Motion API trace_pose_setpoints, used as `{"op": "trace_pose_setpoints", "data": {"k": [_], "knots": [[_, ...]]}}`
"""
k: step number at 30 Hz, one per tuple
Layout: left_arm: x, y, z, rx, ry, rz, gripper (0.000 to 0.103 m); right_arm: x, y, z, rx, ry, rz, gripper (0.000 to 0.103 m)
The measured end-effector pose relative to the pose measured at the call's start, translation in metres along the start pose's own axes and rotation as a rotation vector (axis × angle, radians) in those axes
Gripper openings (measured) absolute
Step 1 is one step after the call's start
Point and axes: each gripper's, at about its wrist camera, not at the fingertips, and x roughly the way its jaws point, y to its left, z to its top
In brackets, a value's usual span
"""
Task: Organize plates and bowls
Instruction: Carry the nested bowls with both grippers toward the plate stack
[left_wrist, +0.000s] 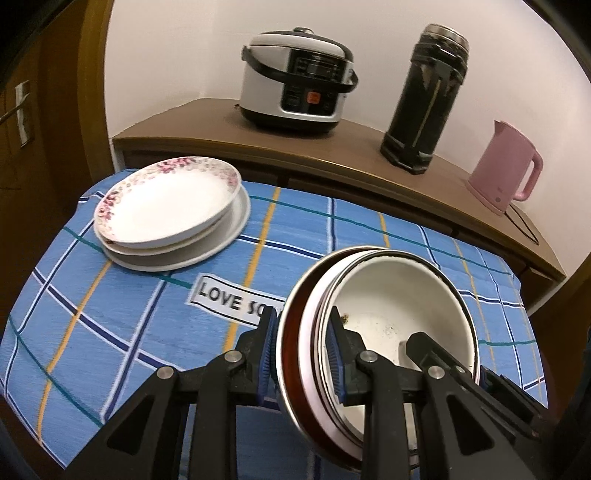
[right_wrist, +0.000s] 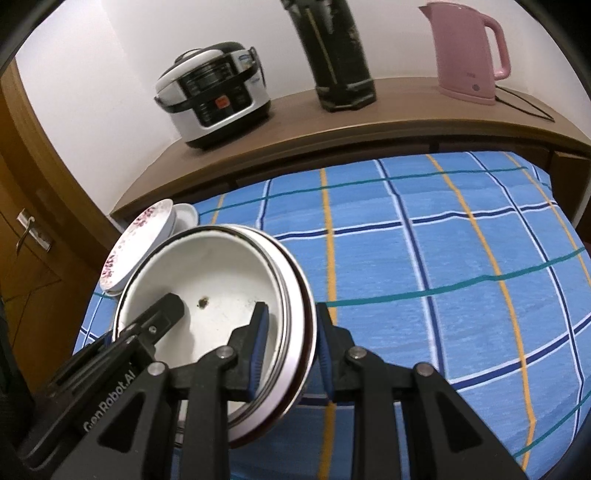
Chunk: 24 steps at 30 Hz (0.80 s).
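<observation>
Far left on the blue checked table (left_wrist: 122, 295): plate stack (left_wrist: 173, 221), floral plate on top of plain ones, resting flat, not touched. It lies up and left of both grippers, well apart.

Centre-right: nested bowl stack (left_wrist: 402, 295), white enamel bowl innermost, dark-rimmed one outermost, tilted and seemingly lifted off the cloth. Left gripper (left_wrist: 303, 354) clamps the stack's left rim, one pad outside, one inside. Right gripper (right_wrist: 290, 347) clamps the opposite rim the same way, jaws narrow on the walls. Two-handed carry.

Judgement: bowls probably go beside the plates, so the move is leftward and away; left hand is nearer the plates. Shelf behind holds rice cooker (left_wrist: 299, 77), flask (left_wrist: 428, 96), pink kettle (left_wrist: 506, 166).
</observation>
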Motion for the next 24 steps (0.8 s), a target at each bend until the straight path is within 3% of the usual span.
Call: {"op": "trace_pose_setpoints", "data": {"k": [24], "knots": [[-0.018,0.082,0.014,-0.102,-0.039,0.082,0.029,0.027,0.086,-0.003,-0.106,0.028,0.079,0.025]]}}
